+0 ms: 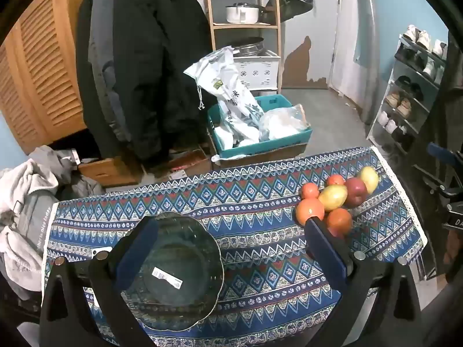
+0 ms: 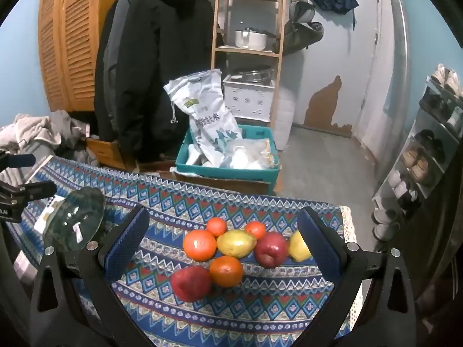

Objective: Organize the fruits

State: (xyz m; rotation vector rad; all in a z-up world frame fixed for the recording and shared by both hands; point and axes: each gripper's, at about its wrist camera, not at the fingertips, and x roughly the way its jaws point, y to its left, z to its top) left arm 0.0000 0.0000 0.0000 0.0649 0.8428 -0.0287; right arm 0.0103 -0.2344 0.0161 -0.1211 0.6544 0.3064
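So far nothing is sorted: the glass bowl [image 1: 173,271] sits empty, the fruit pile [image 2: 237,248] untouched on the tablecloth [image 1: 260,260]; left gripper [image 1: 231,225] and right gripper [image 2: 222,219] both spread wide, holding nothing

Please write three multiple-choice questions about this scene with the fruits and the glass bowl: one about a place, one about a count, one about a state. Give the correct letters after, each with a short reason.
1. On the tablecloth, the glass bowl lies on which side of the fruit pile?
A. left
B. right
C. beneath it

2. How many fruits show in the right wrist view?
A. four
B. eight
C. twelve

3. What is the state of the right tongs?
A. shut on an orange
B. open, holding nothing
C. shut on the bowl

Answers: 1 A, both views show the bowl left of the pile. 2 B, eight can be counted. 3 B, both fingers stand wide apart.
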